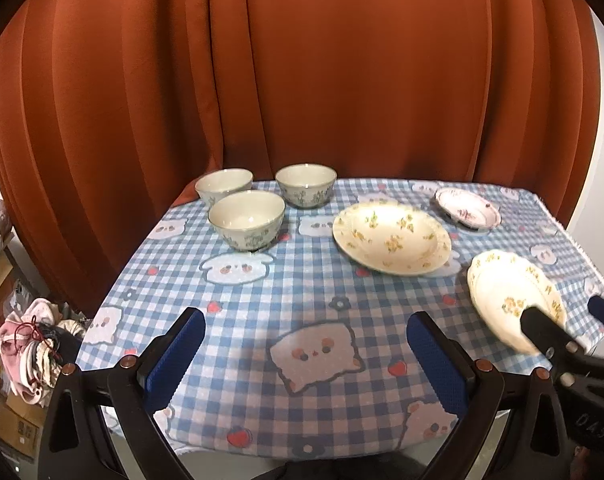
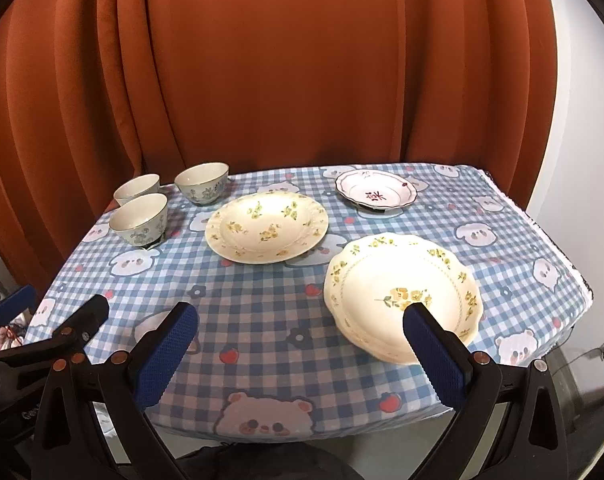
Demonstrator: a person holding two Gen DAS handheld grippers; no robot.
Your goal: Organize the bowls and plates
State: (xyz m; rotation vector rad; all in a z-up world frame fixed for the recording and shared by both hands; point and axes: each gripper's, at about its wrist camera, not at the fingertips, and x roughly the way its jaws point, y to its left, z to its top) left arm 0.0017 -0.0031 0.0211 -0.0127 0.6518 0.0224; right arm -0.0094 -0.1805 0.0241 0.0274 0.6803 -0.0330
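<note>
Left gripper (image 1: 306,356) wide open, empty, above the near checked tablecloth (image 1: 302,300); right gripper (image 2: 302,344) wide open too, right finger over the near rim of the scalloped plate (image 2: 402,292), contact unclear; round yellow-flower plate (image 2: 266,227) mid-table; small red-patterned plate (image 2: 376,190) far right; three bowls (image 2: 139,218) clustered far left; rust curtain (image 2: 281,60) behind.

Left wrist view – sits low at near table edge (image 1: 205,436), faces rust curtain (image 1: 302,80). Right wrist view – same height, further right. Both share bowls (image 1: 246,219), plates (image 2: 266,226), checked cloth (image 2: 269,320).
</note>
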